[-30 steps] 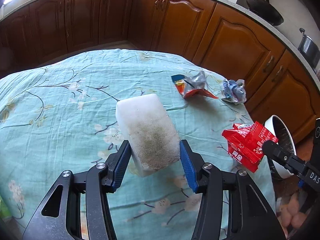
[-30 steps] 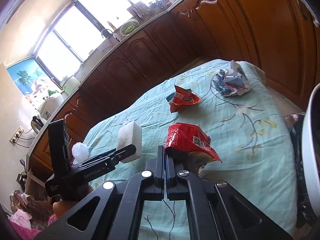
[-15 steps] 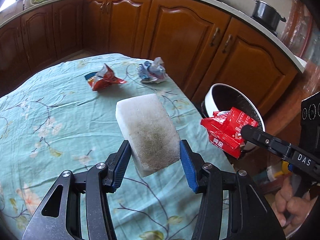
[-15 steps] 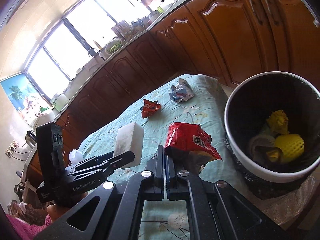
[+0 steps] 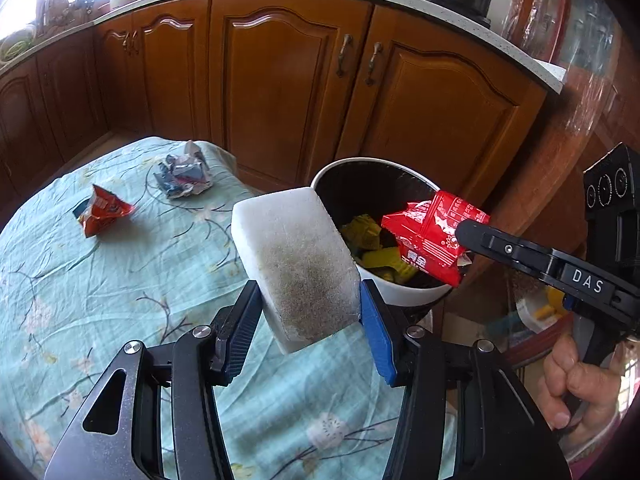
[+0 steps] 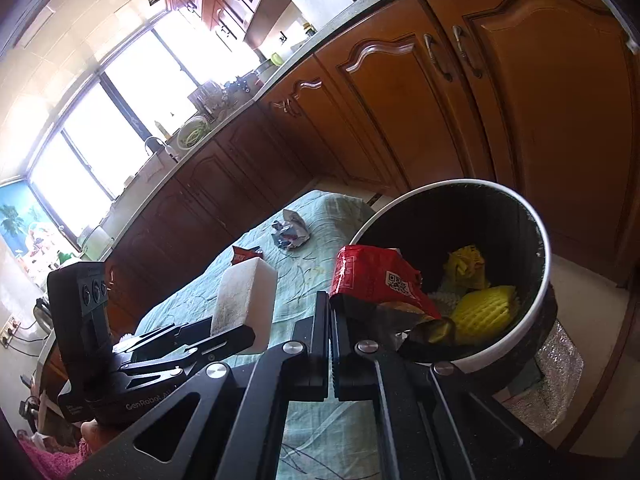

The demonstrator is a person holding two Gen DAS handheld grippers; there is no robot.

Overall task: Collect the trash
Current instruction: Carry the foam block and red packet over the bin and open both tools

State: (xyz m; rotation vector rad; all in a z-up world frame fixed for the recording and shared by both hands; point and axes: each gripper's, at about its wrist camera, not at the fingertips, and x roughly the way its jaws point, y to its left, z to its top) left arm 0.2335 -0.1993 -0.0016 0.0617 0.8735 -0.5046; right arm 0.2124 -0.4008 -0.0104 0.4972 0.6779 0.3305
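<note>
1. The left gripper (image 5: 310, 316) is clamped on a white foam block (image 5: 296, 264), its blue pads pressed to either side; the block's upper face is speckled with grey-green dirt.
2. The block hangs in the air over the edge of the table with the teal floral tablecloth (image 5: 120, 280), just beside the bin.
3. The right gripper (image 6: 332, 316) has its jaws pinched tight on a red snack wrapper (image 6: 376, 280), which it holds over the rim of the white trash bin (image 6: 536, 308).
4. Inside the bin's black liner lie yellow foam netting (image 6: 486, 308) and other scraps.
5. On the cloth, well apart from both tools, sit a small red-and-orange wrapper (image 5: 102, 210) and a crumpled blue-and-white wrapper (image 5: 182, 174), near each other.
</note>
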